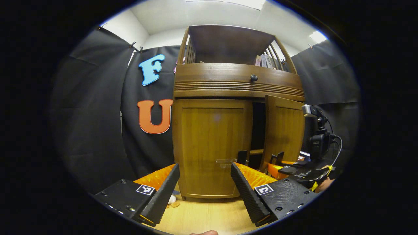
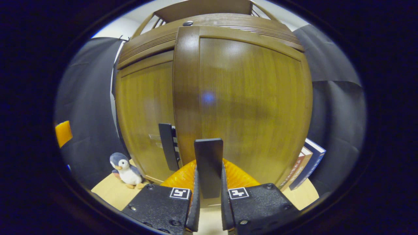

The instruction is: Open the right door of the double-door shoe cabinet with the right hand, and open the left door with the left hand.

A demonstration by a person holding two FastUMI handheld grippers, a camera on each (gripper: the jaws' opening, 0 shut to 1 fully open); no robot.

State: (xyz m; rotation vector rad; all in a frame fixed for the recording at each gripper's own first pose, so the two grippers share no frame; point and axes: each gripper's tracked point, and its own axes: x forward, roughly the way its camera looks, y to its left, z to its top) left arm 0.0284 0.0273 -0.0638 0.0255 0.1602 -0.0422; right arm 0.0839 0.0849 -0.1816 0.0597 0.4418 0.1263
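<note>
On the pale wooden table [image 1: 209, 217], the brown wooden shoe cabinet [image 1: 228, 85] has its right door [image 1: 284, 130] ajar, right tongs [image 2: 209, 209] clenched on its dark handle [image 2: 209, 166]; the left door [image 1: 212, 147] is closed, left tongs [image 1: 205, 192] released.

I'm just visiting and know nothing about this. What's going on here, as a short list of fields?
Furniture: wooden shoe cabinet
Right door: ajar
Left door: closed
Right gripper: fingers clamped on the right door's dark handle
Left gripper: fingers spread, in front of the left door, touching nothing
Nearby: toy penguin on the floor, books beside the cabinet
</note>
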